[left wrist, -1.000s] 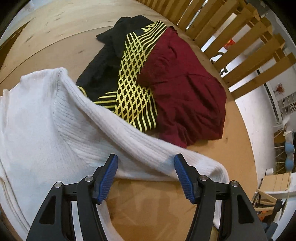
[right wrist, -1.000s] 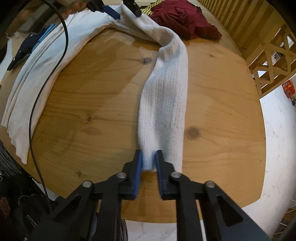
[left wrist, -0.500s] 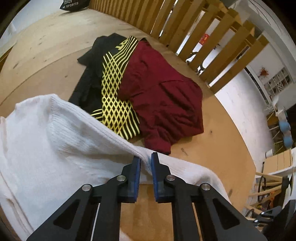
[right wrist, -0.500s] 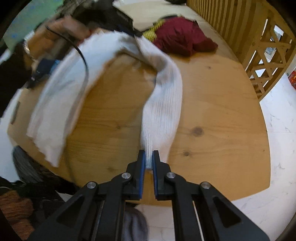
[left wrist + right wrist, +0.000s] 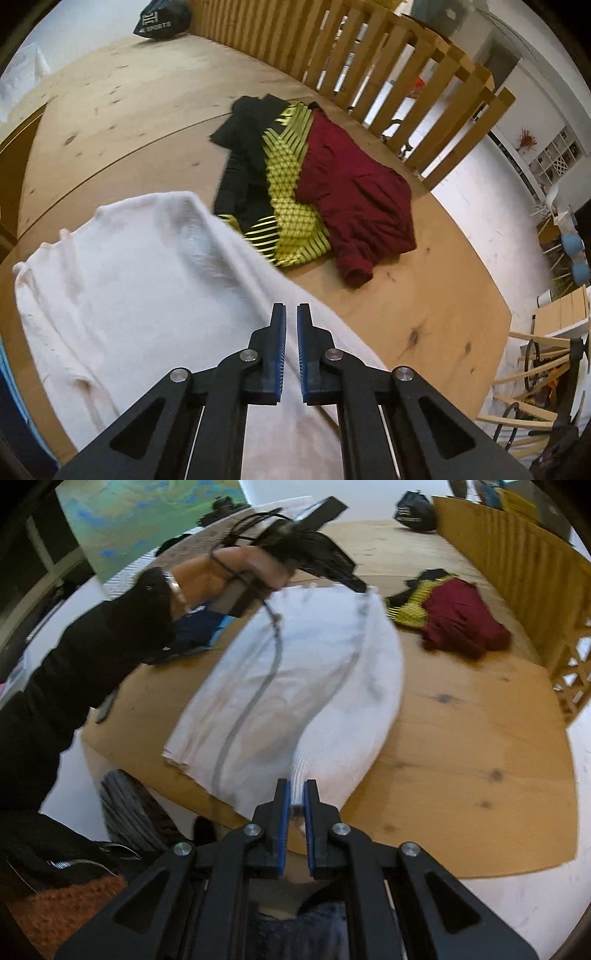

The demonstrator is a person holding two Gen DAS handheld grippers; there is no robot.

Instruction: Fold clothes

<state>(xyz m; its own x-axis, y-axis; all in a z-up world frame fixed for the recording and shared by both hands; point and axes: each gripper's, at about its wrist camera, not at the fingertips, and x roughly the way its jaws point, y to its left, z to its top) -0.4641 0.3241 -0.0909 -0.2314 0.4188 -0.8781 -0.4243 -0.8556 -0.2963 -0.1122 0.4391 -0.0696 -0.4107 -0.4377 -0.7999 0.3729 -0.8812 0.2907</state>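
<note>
A white knit sweater lies on the wooden table, its sleeve lifted. My left gripper is shut on the sleeve near the shoulder. In the right wrist view the sweater shows with the sleeve folded in over the body. My right gripper is shut on the sleeve's cuff end, held above the table's near edge. The left gripper shows there at the sweater's far edge, held by a hand.
A dark red garment and a black and yellow patterned garment lie heaped beyond the sweater, near a wooden slatted railing. A black bag sits far back. The table edge curves on the right.
My left gripper closed on the sleeve and lifted. My right gripper carried the cuff up and left, swinging the sleeve over the sweater's body.
</note>
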